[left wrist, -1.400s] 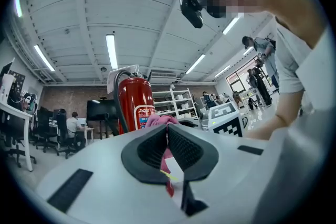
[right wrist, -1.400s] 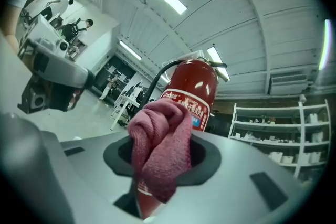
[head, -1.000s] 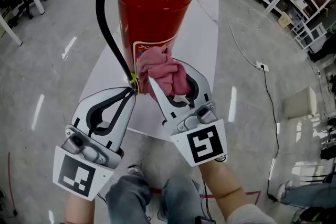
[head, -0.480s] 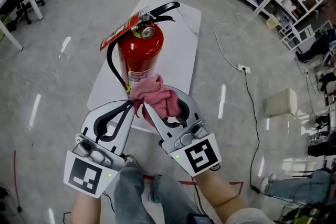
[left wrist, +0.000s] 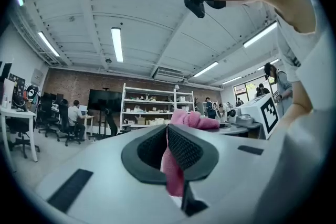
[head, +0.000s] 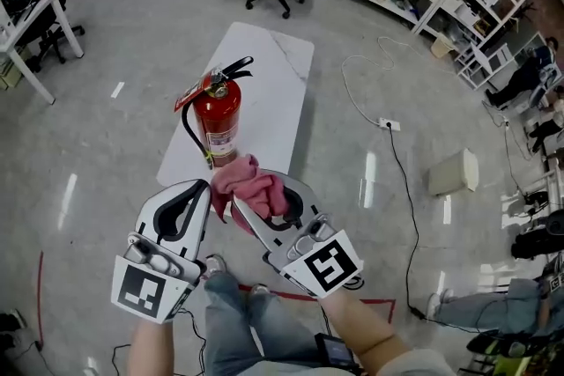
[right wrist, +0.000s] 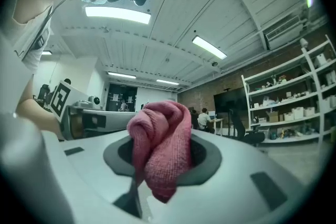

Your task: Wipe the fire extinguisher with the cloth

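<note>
Lab floor, white worktop (head: 286, 70) w/ upright fire extinguisher (head: 218, 117); left gripper (head: 208, 189) & right gripper (head: 263, 196) jaws both clamped on pink cloth (head: 241, 179).

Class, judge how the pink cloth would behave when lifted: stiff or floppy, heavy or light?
Probably floppy: the pink cloth bunches and droops in the right gripper. Likely light: the left gripper pinches just one fold and holds it.
</note>
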The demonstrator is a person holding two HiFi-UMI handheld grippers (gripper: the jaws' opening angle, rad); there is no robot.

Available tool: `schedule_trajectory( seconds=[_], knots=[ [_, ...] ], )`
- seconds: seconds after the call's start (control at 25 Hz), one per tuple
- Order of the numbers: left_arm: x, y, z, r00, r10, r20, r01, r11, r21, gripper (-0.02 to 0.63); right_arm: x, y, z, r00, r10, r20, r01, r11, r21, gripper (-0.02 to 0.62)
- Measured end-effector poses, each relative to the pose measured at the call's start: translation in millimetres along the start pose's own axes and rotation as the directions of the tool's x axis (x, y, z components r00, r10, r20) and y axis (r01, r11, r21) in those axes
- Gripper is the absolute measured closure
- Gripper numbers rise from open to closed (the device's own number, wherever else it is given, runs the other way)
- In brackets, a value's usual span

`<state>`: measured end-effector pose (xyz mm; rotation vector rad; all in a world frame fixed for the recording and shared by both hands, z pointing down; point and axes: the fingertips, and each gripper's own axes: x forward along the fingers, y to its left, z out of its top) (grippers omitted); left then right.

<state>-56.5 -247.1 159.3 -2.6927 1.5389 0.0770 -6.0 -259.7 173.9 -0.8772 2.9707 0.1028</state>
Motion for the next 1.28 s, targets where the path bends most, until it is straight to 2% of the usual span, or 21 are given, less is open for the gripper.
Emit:
schedule_trajectory(
  seconds=[0.16, 0.32, 0.52, 1.0, 1.28],
  knots=[
    [-21, -25, 28, 1.0, 0.021, 0.016, -0.02, 1.0, -0.019, 0.592, -28, 20, 27, 1.0, 0.023, -0.004, -0.023, 1.0, 0.011, 0.448],
    [-37, -49, 50, 0.999, 0.023, 0.025, -0.023, 1.0, 0.019, 0.592, -49, 33, 50, 0.999, 0.027, 0.018, -0.027, 0.999, 0.032, 0.448],
    [-56, -57, 78, 0.998, 0.03, 0.057, -0.032, 0.999, 0.027, 0.592, -56, 57, 72, 0.998, 0.044, 0.038, -0.045, 0.999, 0.02, 0.449],
    [-71, -83, 86, 0.993, 0.036, 0.108, -0.038, 0.999, 0.016, 0.592, -92, 72, 82, 0.999, 0.03, 0.043, -0.03, 1.0, 0.001, 0.449],
    [-82, -94, 117, 0.992, 0.039, 0.117, -0.043, 0.999, 0.032, 0.592, -98, 86, 107, 0.998, 0.042, 0.051, -0.042, 0.999, 0.001, 0.449]
  ],
)
